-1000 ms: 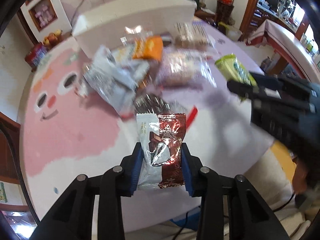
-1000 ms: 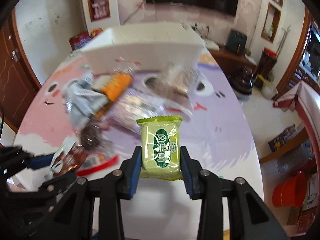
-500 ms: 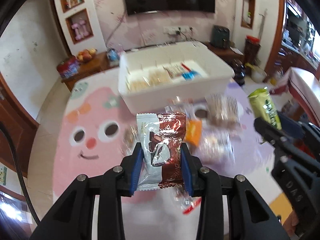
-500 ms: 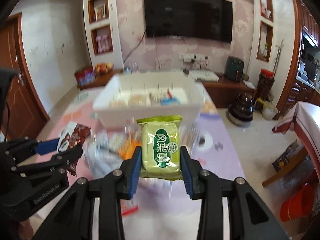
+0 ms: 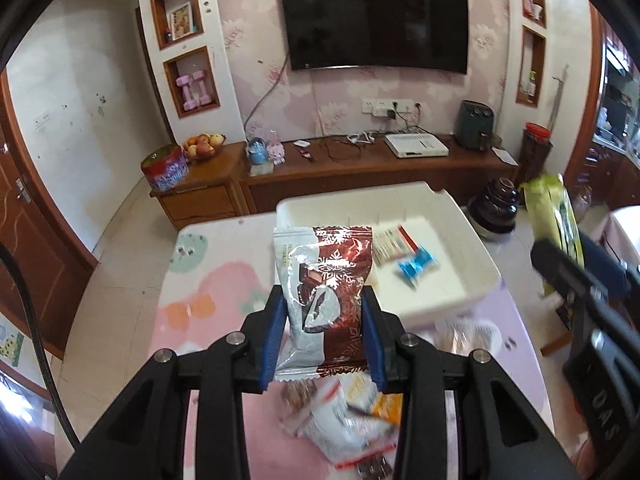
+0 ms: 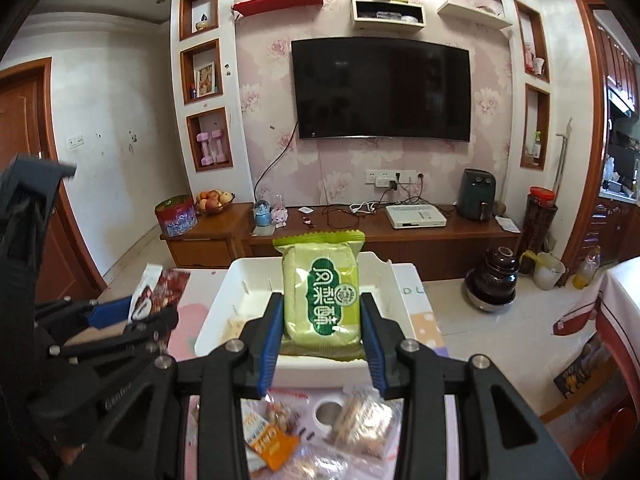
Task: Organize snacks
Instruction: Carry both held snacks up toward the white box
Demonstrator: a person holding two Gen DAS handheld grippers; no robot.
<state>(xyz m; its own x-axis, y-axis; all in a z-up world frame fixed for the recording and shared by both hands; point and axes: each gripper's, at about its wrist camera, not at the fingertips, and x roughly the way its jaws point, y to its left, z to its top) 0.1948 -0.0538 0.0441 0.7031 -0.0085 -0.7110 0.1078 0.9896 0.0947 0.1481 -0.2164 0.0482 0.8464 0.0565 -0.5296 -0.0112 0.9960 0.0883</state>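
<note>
Above the white bin (image 6: 400,280), left tongs (image 5: 324,336) pinch a chocolate packet (image 5: 326,280), right tongs (image 6: 322,336) a green packet (image 6: 322,292).

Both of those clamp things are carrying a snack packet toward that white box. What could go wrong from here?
1. The left hand-held gripper pinches the red-and-silver chocolate packet only by its edges; the slippery foil might slide out before reaching the white divided box.
2. The right hand-held gripper with the green pastry packet travels close beside it; the two could bump.
3. The loose snacks lying before the box might get swept off the table.
</note>
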